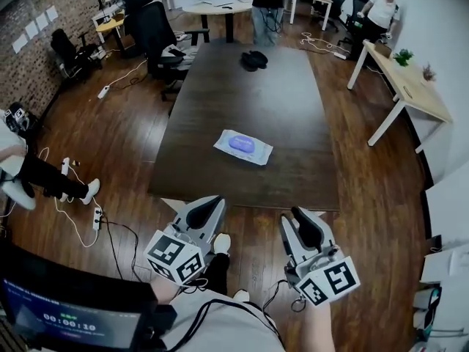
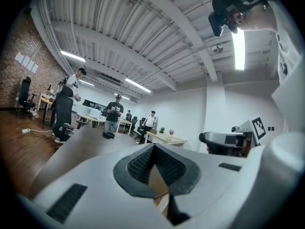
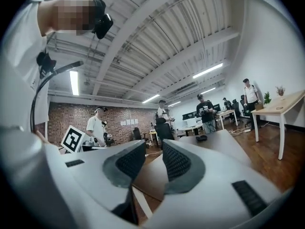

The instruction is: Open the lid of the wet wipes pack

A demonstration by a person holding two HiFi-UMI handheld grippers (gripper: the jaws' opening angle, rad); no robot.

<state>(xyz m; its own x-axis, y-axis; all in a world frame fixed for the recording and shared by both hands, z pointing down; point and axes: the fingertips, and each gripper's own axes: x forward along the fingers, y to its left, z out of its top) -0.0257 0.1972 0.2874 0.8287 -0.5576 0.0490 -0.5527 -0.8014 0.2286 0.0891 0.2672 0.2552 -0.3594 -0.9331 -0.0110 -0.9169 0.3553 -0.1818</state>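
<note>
The wet wipes pack (image 1: 243,146) lies flat near the middle of the dark table (image 1: 220,94); it is white with a purple-blue lid on top, and the lid is down. Both grippers hover short of the table's near edge, above the floor, pointing towards the pack. My left gripper (image 1: 214,204) (image 2: 153,148) has its jaw tips touching and nothing in them. My right gripper (image 1: 297,215) (image 3: 154,144) shows a narrow gap between its pads, with nothing in it. The pack does not show in either gripper view.
A black object (image 1: 254,59) sits at the table's far end. Office chairs (image 1: 154,31) stand at the far left, a light wooden desk (image 1: 410,86) at the right. Cables and power strips (image 1: 96,218) lie on the wooden floor. People stand at the back.
</note>
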